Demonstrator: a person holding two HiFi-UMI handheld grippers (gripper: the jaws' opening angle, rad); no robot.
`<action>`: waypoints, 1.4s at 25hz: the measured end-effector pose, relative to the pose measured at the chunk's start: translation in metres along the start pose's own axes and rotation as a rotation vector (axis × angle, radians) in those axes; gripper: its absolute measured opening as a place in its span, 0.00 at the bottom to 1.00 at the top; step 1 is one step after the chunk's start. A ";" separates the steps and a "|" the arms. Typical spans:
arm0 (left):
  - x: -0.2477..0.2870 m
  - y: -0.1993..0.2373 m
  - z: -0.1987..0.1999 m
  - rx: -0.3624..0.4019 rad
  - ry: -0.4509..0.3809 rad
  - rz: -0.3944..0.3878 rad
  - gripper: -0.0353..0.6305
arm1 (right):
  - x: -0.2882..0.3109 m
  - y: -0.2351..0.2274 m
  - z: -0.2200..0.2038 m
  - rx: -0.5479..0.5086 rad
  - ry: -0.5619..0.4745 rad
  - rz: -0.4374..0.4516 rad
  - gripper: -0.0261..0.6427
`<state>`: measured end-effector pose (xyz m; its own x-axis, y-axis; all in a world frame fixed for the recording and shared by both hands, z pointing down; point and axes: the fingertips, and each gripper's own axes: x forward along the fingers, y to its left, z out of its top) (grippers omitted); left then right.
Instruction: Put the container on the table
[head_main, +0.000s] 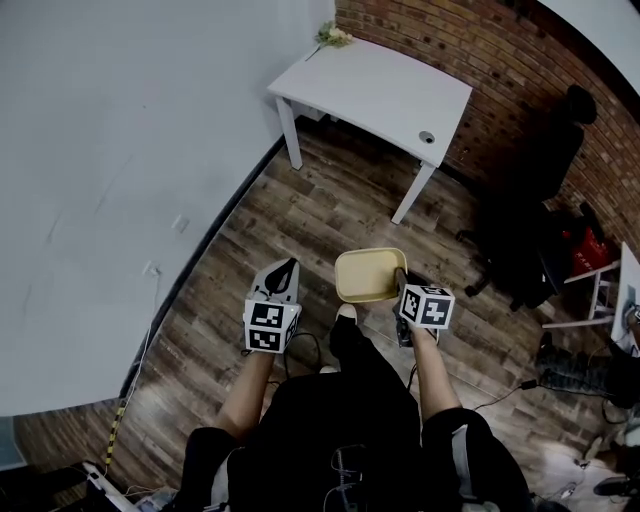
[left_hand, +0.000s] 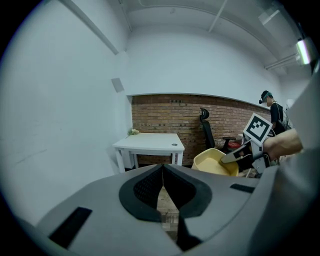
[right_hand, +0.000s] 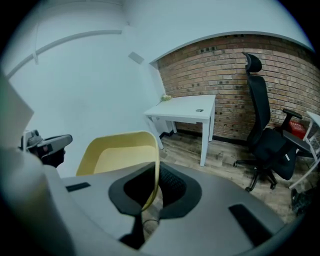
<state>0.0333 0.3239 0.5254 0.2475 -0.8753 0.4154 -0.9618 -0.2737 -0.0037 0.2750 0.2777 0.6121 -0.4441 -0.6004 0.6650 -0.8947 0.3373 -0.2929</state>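
Observation:
A pale yellow plastic container hangs above the wooden floor in front of me, its open side up. My right gripper is shut on its right rim. In the right gripper view that rim runs between the jaws of the right gripper. My left gripper is held to the left of the container, apart from it, shut with nothing between its pads. The white table stands ahead against the brick wall, with a small flower bunch on its far corner.
A black office chair stands right of the table. A white wall runs along the left. Cables and a red object lie at the right. A person stands by the brick wall.

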 end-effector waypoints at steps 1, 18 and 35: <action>0.008 0.003 0.005 -0.002 0.001 0.002 0.08 | 0.006 -0.003 0.007 0.000 0.003 0.002 0.08; 0.106 0.038 0.045 -0.008 0.058 0.065 0.08 | 0.093 -0.039 0.097 -0.005 0.042 0.060 0.08; 0.167 0.048 0.071 -0.002 0.084 0.069 0.08 | 0.137 -0.070 0.156 0.013 0.019 0.075 0.08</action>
<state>0.0364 0.1363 0.5300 0.1704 -0.8554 0.4891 -0.9764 -0.2135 -0.0333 0.2697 0.0586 0.6165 -0.5090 -0.5601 0.6536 -0.8595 0.3716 -0.3509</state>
